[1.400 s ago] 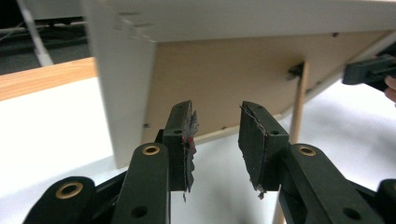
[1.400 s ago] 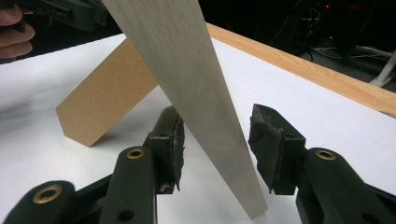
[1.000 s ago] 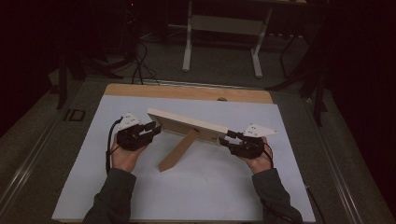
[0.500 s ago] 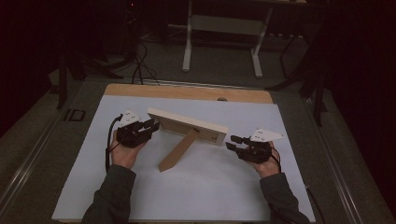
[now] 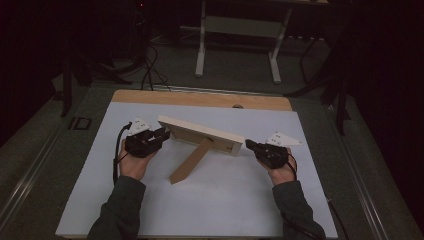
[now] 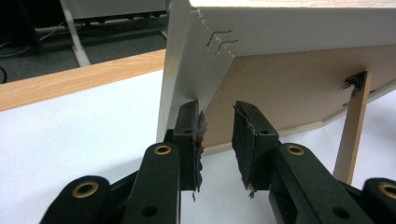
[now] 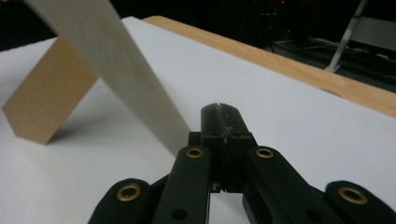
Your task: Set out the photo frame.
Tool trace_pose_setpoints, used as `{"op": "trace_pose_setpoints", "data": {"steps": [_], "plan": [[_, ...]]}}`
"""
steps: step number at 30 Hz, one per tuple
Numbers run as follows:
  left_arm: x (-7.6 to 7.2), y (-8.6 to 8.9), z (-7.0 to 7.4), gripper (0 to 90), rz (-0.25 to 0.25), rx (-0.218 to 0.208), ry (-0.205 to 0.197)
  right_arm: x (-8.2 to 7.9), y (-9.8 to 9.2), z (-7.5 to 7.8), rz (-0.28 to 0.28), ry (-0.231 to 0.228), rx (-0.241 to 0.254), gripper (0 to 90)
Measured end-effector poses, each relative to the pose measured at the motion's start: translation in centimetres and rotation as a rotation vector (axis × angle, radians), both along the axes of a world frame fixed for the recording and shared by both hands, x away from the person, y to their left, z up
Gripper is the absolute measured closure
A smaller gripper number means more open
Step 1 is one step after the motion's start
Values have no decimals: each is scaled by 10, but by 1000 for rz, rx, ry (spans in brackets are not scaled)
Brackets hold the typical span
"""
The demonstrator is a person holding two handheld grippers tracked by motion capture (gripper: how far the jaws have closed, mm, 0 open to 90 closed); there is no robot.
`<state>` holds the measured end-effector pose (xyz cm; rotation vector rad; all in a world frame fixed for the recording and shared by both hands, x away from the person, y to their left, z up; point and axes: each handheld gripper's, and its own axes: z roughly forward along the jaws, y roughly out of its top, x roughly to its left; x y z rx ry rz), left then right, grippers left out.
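Picture frame propped on the bench between two hand-held grippers

The picture frame [image 5: 200,135] stands mid-frame on its back strut [image 5: 190,161]. The left hand-held gripper [image 5: 161,136] has been narrowing, jaws partly apart at the frame's left corner. The right hand-held gripper [image 5: 248,145], jaws pressed together and empty, sits beside its right end.

Your picture frame [image 6: 299,88] is running off the top and right edges of the left gripper view, and its front face is turning away from every camera. In the right gripper view, the frame's top [image 7: 107,60] is getting cut off, and its stand [image 7: 46,102] is partly hiding behind it.
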<state>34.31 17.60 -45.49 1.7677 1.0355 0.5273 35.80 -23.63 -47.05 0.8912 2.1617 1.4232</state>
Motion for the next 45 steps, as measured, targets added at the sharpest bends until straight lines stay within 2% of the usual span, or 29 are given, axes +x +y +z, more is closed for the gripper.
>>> {"op": "trace_pose_setpoints", "data": {"steps": [3,9,17,20,24,38,45], "plan": [[0,0,0,752,2,-4,1,1,8,4,9,-9,6,897],[0,-2,3,803,-6,-4,0,1,11,5,17,-8,11,896],[-2,-10,12,871,-24,-16,-30,2,14,8,32,-10,17,896],[-2,-14,17,896,-31,-8,-33,1,14,9,35,-12,17,896],[-3,-18,20,900,-40,11,-34,2,15,10,37,-14,24,896],[1,-34,23,900,-61,9,-15,1,16,12,56,-15,31,896],[3,-47,25,900,-88,29,-9,0,18,15,66,-12,40,896]]}}
